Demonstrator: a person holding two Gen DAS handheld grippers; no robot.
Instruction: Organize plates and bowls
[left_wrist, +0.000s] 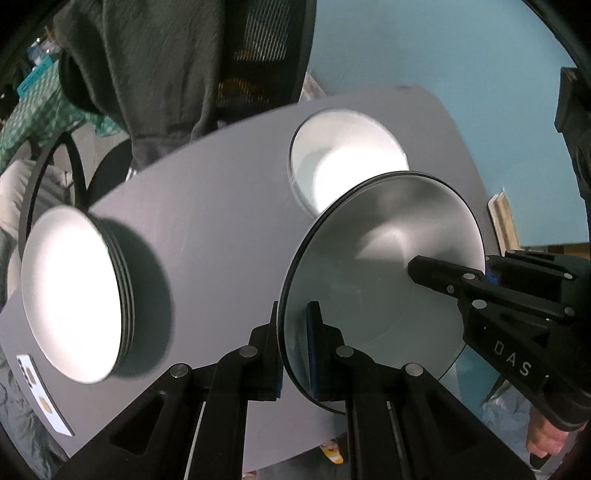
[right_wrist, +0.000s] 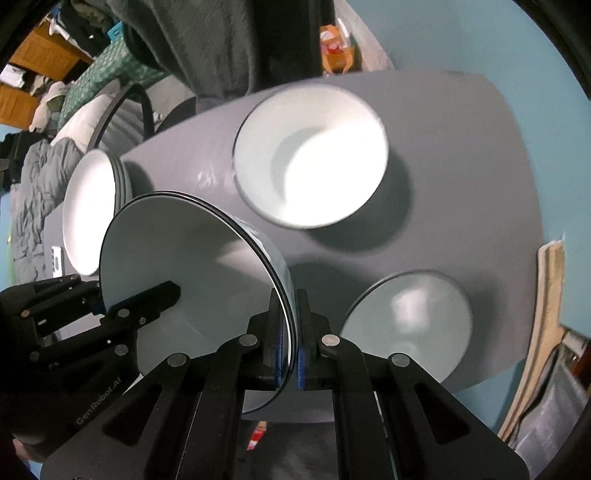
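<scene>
Left wrist view. The left tongs (left_wrist: 293, 347) are closed on the near rim of a bowl (left_wrist: 373, 266), one finger inside the wall and one outside. The bowl is held tilted above the grey counter (left_wrist: 221, 206), its white inside turned toward the right. The right tongs (left_wrist: 448, 275) enter from the right and clamp the opposite rim, with one finger (left_wrist: 436, 271) lying on the inner surface. A stack (left_wrist: 74, 295) of white dishes with dark rims stands on the counter at the left, well apart from the held bowl. A second bowl (left_wrist: 347, 158) sits on the counter beyond the held one, partly hidden by its rim. A white card (left_wrist: 40, 395) lies at the counter's left edge. A dark garment (left_wrist: 147, 74) hangs over a chair behind the counter.

Right wrist view. The right tongs (right_wrist: 290, 343) grip the bowl (right_wrist: 177, 258) at its rim, the blue pads pressed on either side of the wall. The left tongs (right_wrist: 122, 306) hold the far rim from the left, one finger inside. The stack (right_wrist: 88, 210) stands behind the held bowl, partly covered by it. The second bowl (right_wrist: 314, 158) rests upright mid-counter. A third bowl (right_wrist: 413, 325) sits on the counter (right_wrist: 461, 147) just right of the tongs, apart from the others.
</scene>
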